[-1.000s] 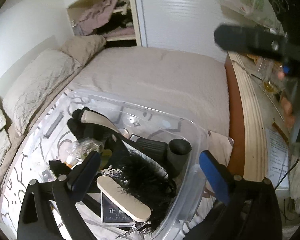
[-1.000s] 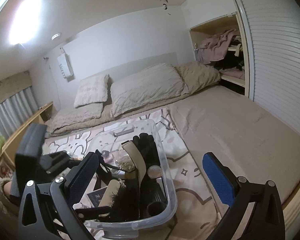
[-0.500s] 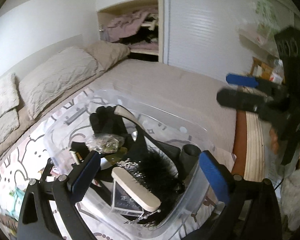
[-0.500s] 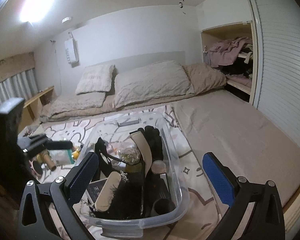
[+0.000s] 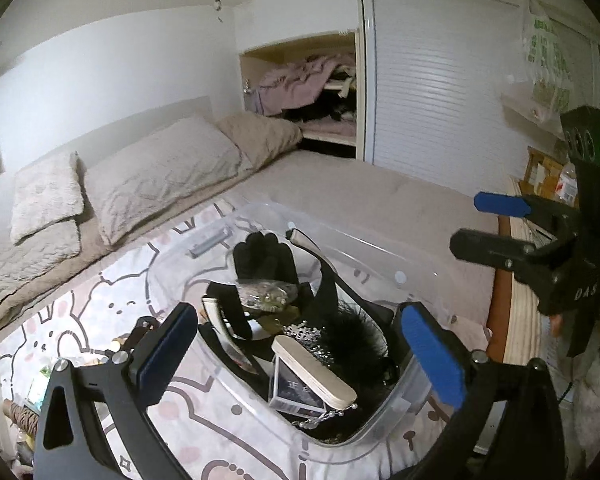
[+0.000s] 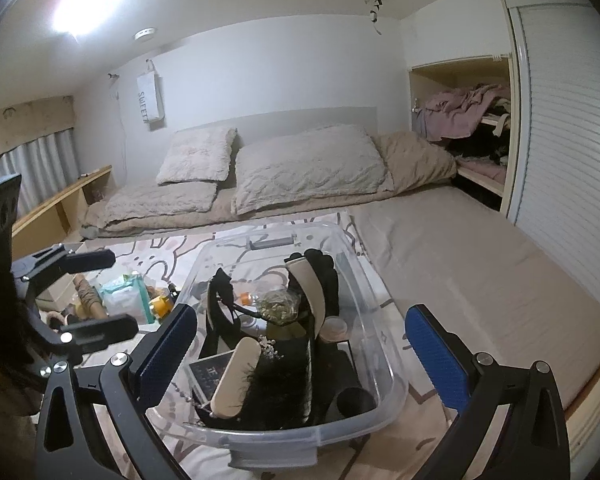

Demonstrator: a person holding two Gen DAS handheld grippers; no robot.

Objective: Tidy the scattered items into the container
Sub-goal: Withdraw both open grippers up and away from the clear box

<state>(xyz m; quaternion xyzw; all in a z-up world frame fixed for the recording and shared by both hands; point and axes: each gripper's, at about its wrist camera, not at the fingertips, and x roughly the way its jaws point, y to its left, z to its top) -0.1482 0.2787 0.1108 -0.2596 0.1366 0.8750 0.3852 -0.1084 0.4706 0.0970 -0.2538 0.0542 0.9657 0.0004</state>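
A clear plastic bin [image 5: 384, 426] sits on the patterned blanket on the bed. Inside lie black gloves [image 5: 266, 258], a black feathery piece [image 5: 352, 340], a beige brush [image 5: 314, 374], a small dark box [image 5: 296, 394] and a bag of trinkets [image 5: 266, 296]. My left gripper [image 5: 300, 332] hovers open over the bin's near end, holding nothing. My right gripper [image 6: 300, 328] is open above the bin [image 6: 284, 434] from the other side, and shows open at the right [image 5: 484, 226]. Loose items lie left of the bin: a wipes pack [image 6: 124, 294], a yellow item [image 6: 160, 304], a brown roll [image 6: 86, 292].
Pillows [image 6: 308, 168] line the head of the bed. An open closet with clothes [image 6: 468, 112] and a white shutter door [image 5: 440, 92] stand at the far right. A wooden bed edge [image 5: 520, 320] and a wooden shelf [image 6: 60, 204] flank the bed. A person's sleeve [image 5: 596, 400] is at the right.
Both wrist views have swung toward the head of the bed, bringing pillows and the loose items into sight. Each gripper has shifted in the other's view. Both have stayed open.
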